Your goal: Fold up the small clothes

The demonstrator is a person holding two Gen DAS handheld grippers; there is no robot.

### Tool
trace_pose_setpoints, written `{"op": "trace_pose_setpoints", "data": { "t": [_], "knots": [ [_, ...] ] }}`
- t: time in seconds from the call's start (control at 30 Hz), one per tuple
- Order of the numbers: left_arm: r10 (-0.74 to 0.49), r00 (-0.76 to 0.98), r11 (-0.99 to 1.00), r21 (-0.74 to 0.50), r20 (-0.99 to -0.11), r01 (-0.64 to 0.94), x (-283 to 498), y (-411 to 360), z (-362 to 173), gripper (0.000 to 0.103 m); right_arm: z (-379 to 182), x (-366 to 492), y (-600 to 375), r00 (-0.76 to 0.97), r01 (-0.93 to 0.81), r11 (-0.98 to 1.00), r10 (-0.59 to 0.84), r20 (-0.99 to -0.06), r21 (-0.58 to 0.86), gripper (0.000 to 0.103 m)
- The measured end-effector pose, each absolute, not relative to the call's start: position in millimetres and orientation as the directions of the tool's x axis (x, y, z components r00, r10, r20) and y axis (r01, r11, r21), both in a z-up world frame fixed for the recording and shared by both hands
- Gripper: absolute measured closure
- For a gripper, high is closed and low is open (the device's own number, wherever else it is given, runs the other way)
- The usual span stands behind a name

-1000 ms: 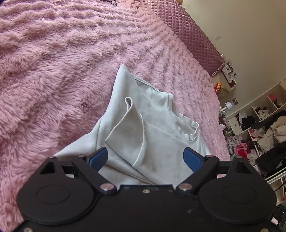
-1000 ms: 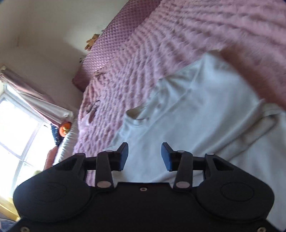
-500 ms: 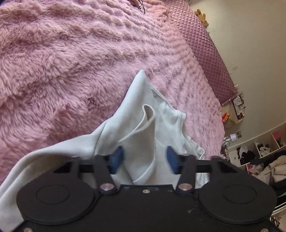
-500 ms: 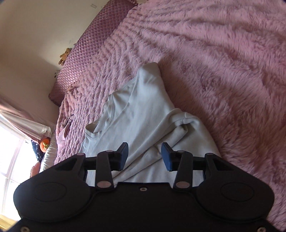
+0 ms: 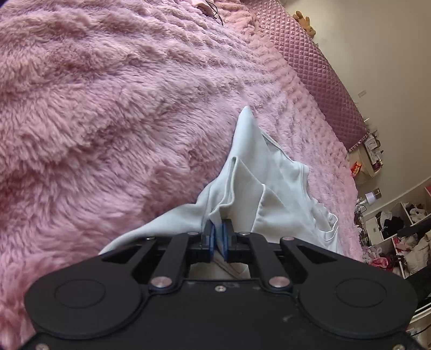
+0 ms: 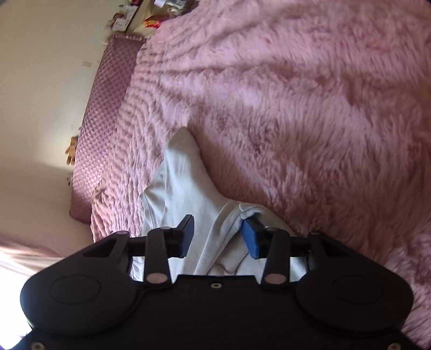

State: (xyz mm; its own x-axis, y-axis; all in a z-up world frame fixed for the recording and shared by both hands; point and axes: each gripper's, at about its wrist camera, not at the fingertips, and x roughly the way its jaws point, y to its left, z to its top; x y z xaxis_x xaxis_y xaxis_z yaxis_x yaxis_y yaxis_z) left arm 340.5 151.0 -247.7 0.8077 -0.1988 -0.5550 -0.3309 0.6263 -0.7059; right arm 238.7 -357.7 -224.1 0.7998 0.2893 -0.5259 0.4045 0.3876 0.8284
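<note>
A small pale grey shirt lies crumpled on a fluffy pink blanket, one corner pointing away and its neckline to the right. My left gripper is shut on a fold of the shirt's near edge. In the right wrist view the same shirt stretches away from me. My right gripper is open, its blue-padded fingers astride a bunched ridge of the fabric without pinching it.
A quilted purple headboard runs along the far side of the bed, a small teddy on top. White shelves with piled clothes stand at the right. A window glows at the right wrist view's lower left.
My left gripper closed from wide open onto the shirt's fold. My right gripper moved in over the shirt, so the fabric ridge now sits between its open fingers.
</note>
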Motion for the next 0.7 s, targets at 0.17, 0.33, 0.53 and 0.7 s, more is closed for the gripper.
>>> {"op": "trace_pose_setpoints", "data": {
  "t": [0.17, 0.33, 0.53, 0.7],
  "knots": [
    [-0.184, 0.853, 0.632, -0.723, -0.489, -0.278, 331.9, 149.1, -228.0, 0.101, -211.0, 222.1, -363.6, 0.825, 0.412, 0.328, 0.262, -0.501, 0.850, 0.098],
    [-0.188, 0.779, 0.670, -0.658, -0.598, -0.344, 339.9, 148.9, -243.5, 0.101, -217.1, 211.8, -373.3, 0.779, 0.482, 0.403, 0.209, -0.591, 0.778, 0.102],
    [-0.169, 0.806, 0.744, -0.610, -0.567, -0.273, 327.9, 140.9, -208.0, 0.050, -201.4, 217.1, -387.3, 0.818, 0.357, 0.541, 0.211, -0.534, 0.761, 0.096],
    [-0.108, 0.836, 0.831, -0.510, -0.538, -0.221, 327.5, 127.5, -182.1, 0.037, -190.2, 295.1, -384.5, 0.831, 0.195, 0.679, 0.269, -0.487, 0.707, 0.052]
  ]
}}
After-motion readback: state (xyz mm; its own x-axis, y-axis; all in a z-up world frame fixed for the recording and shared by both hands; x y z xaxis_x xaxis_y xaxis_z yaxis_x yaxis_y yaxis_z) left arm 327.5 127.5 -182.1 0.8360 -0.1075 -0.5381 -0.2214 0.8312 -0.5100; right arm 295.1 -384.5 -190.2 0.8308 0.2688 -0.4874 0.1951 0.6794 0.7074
